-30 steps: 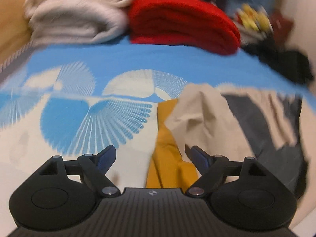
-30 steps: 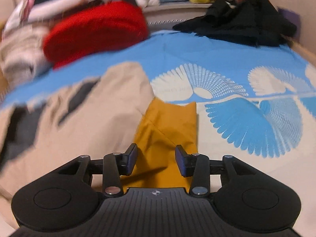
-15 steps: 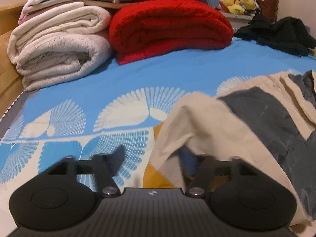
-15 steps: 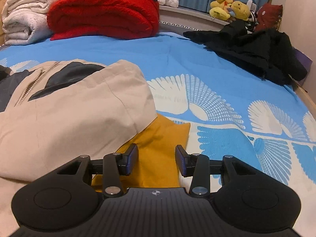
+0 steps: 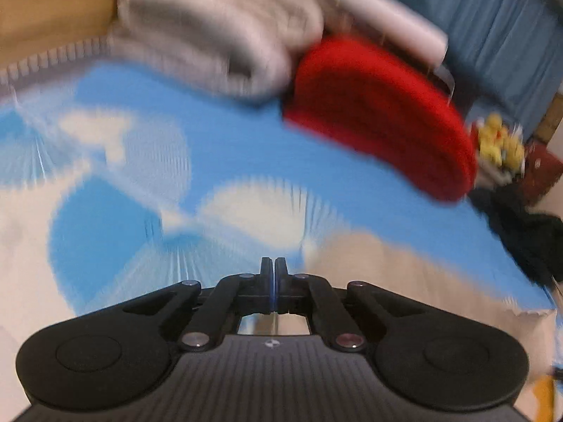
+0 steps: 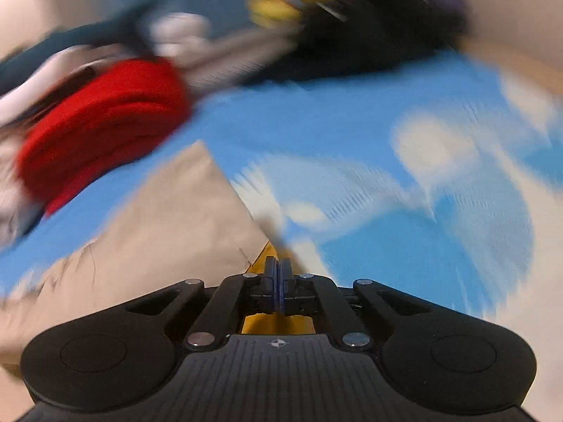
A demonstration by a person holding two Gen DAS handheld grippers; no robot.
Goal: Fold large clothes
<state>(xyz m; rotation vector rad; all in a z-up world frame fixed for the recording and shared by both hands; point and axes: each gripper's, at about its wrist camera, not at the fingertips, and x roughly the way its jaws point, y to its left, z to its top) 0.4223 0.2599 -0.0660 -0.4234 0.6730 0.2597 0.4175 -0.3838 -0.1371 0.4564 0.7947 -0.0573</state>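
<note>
A beige jacket lies on the blue and white bed sheet, with a mustard-yellow part showing under my right gripper. It also shows in the left wrist view, to the right of my left gripper. My left gripper has its jaws pressed together, with no cloth seen between them. My right gripper has its jaws pressed together over the yellow cloth at the jacket's edge; whether cloth is pinched is not clear. Both views are blurred by motion.
A rolled red blanket and folded white blankets lie at the head of the bed. A black garment and yellow plush toys are at the far right. A wooden headboard is at the upper left.
Both grippers have gone from open to shut. Both cameras have swung and tilted, and the views are now blurred. The beige jacket has left the left gripper's jaws and lies to its right.
</note>
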